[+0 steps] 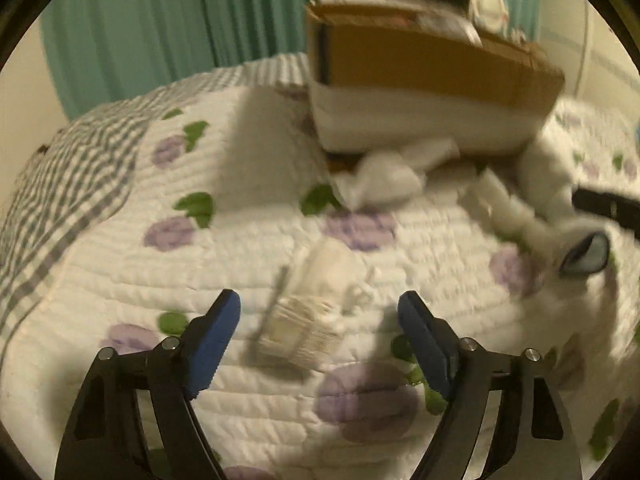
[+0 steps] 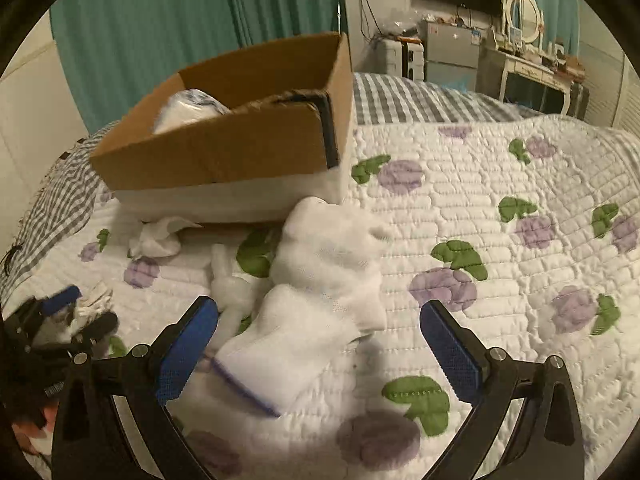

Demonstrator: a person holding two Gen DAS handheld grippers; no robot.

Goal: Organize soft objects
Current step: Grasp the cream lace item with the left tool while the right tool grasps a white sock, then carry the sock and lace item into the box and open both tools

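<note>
My left gripper (image 1: 320, 312) is open just above a cream ribbed sock (image 1: 308, 312) lying on the quilt, the sock between the fingers. My right gripper (image 2: 320, 332) is open around a pile of white socks (image 2: 320, 280) with a blue-trimmed cuff; it also shows at the right of the left wrist view (image 1: 588, 256). The left gripper (image 2: 68, 312) appears at the left edge of the right wrist view. A crumpled white sock (image 2: 158, 236) lies in front of the open cardboard box (image 2: 224, 152), which holds a white bundle (image 2: 192, 108).
The quilted bedspread (image 2: 500, 240) with purple flowers covers the bed. A grey checked sheet (image 1: 68, 168) lies at the bed's left edge. Teal curtains (image 2: 160, 20) hang behind. A dresser with mirror (image 2: 524, 40) stands far right.
</note>
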